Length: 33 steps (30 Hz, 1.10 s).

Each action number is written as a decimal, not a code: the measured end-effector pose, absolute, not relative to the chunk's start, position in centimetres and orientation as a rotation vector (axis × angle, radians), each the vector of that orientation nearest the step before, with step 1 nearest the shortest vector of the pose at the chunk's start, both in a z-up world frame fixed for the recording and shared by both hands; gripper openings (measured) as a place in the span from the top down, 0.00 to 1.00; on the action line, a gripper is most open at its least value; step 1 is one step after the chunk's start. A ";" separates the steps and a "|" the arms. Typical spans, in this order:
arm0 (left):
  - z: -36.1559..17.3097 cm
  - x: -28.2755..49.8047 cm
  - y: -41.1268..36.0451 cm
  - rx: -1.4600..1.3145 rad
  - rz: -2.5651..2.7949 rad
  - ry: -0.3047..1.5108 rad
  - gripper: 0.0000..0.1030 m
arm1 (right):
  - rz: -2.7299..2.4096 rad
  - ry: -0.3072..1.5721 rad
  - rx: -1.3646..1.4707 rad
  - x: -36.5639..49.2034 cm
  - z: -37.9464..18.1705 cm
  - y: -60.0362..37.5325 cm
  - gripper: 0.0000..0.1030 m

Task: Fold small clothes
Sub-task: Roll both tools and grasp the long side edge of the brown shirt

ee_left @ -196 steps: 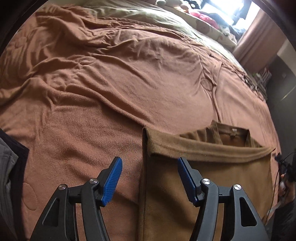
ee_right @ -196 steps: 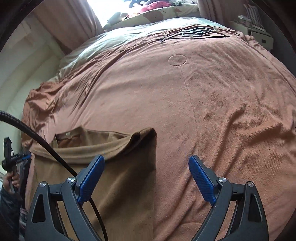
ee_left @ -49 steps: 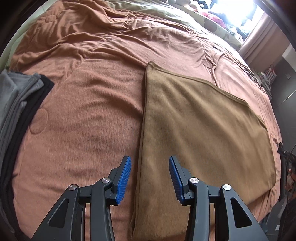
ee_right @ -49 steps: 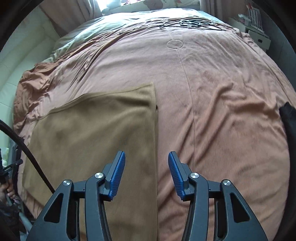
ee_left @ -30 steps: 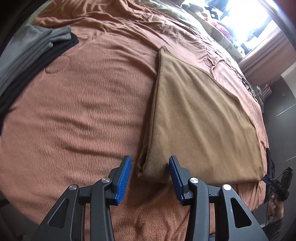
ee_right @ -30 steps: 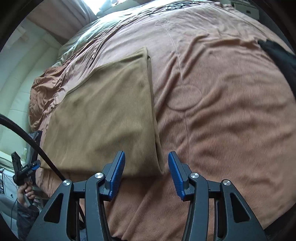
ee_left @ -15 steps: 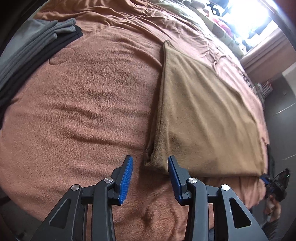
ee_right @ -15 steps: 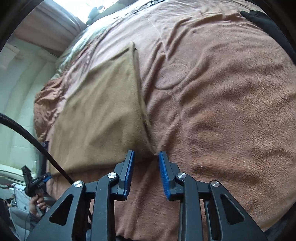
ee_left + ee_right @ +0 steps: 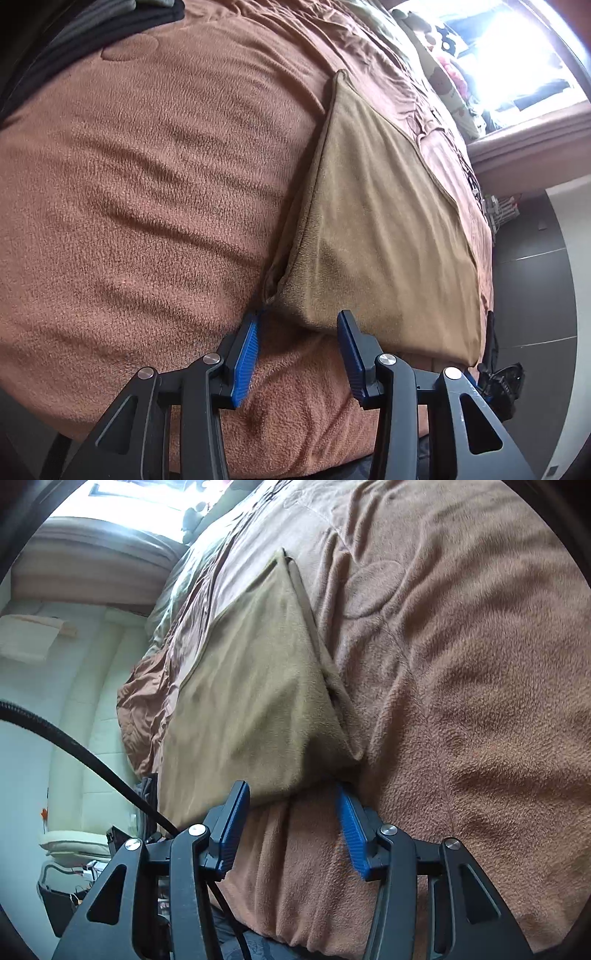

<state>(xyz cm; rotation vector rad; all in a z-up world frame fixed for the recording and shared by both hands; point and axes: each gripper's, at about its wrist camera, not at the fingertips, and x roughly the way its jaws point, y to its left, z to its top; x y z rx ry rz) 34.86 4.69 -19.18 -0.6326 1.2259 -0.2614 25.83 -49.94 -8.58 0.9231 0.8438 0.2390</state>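
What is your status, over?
Left gripper open, right gripper open, each at a near corner of the folded tan fleece garment. Nothing in the way.

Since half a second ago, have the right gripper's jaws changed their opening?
Yes. The right gripper has opened: its jaws now stand wider apart, straddling the near corner of the folded tan garment on the brown blanket, without clamping it.

A wide bed covered by a rust-brown fleece blanket (image 9: 147,192) fills most of both views, with a pale green quilt (image 9: 177,579) rumpled at its far end. Beyond it a bright window (image 9: 517,66) is washed out by daylight, with a dusty-pink curtain (image 9: 532,147) beside it. Dark tiled floor (image 9: 532,295) runs along one side, a pale wall (image 9: 26,720) along the other.
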 end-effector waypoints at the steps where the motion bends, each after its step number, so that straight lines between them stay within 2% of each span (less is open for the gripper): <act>1: -19.2 34.9 4.7 -0.638 -0.263 1.220 0.57 | 0.235 0.834 0.937 25.8 -8.8 -50.3 0.55; 17: -19.9 38.5 3.3 -0.591 -0.303 1.136 0.57 | 0.199 0.767 0.909 25.6 -8.9 -50.1 0.55; 20: -20.0 38.8 3.2 -0.579 -0.304 1.138 0.58 | 0.184 0.784 0.858 26.1 -8.3 -49.6 0.62; 21: -19.9 38.8 3.2 -0.570 -0.300 1.138 0.61 | 0.173 0.796 0.832 26.1 -8.2 -49.3 0.70; 23: -19.8 38.6 3.0 -0.525 -0.274 1.151 0.81 | 0.153 0.815 0.796 26.3 -7.7 -49.2 0.82; 24: -19.7 38.5 3.1 -0.523 -0.278 1.154 0.85 | 0.143 0.822 0.783 26.1 -7.6 -49.0 0.89; 26: -19.2 38.5 3.0 -0.520 -0.291 1.142 0.91 | 0.125 0.825 0.761 25.6 -7.0 -48.9 0.94; 29: -17.1 37.8 3.0 -0.490 -0.305 1.057 0.92 | 0.110 0.823 0.710 25.2 -5.6 -47.9 0.97; 33: -15.3 37.2 3.1 -0.503 -0.310 1.037 0.92 | 0.115 0.798 0.680 23.8 -3.8 -47.4 0.97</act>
